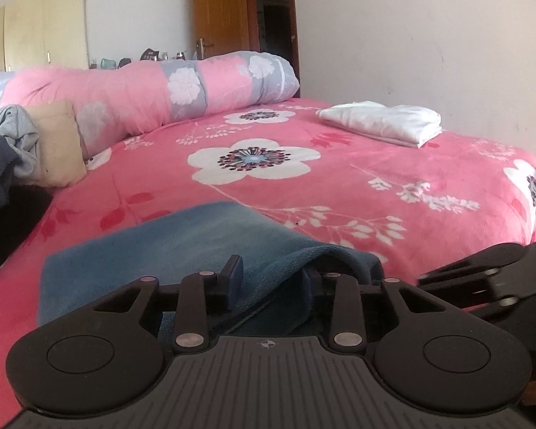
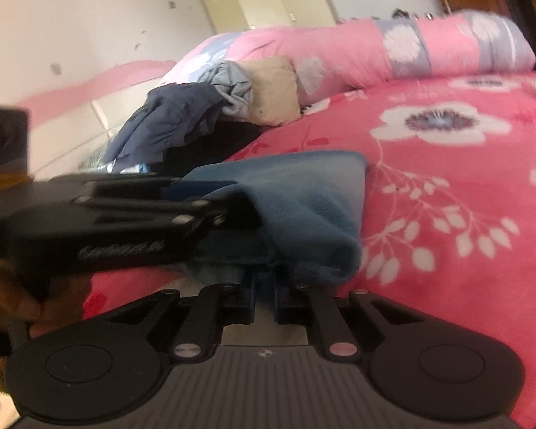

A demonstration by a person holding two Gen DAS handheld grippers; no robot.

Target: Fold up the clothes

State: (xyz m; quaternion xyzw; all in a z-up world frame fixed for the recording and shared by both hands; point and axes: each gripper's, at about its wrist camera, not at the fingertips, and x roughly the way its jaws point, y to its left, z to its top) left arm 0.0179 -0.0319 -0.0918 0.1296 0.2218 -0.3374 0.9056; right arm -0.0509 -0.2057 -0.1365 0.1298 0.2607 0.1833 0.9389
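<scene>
A blue garment (image 1: 182, 250) was seen lying on the near part of the bed (image 1: 339, 186), on its pink flowered cover, with its near edge gathered up at the tongs. The left tongs (image 1: 271, 282) were set at a narrow gap, and a raised fold of the blue cloth was held between the two pads. The right tongs (image 2: 264, 298) were nearly closed, and a bunched edge of the same garment was pinched between them; that view was blurred. The left tongs were also seen in the right wrist view, reaching in from the left edge onto the blue cloth.

A folded white garment (image 1: 382, 123) was laid farther back on the bed, near the wall. A rolled pink and grey quilt (image 1: 160, 89) was stretched along the far side. A heap of dark and grey clothes (image 2: 182, 118) was piled beside a beige pillow (image 2: 273, 89) at the left of the bed.
</scene>
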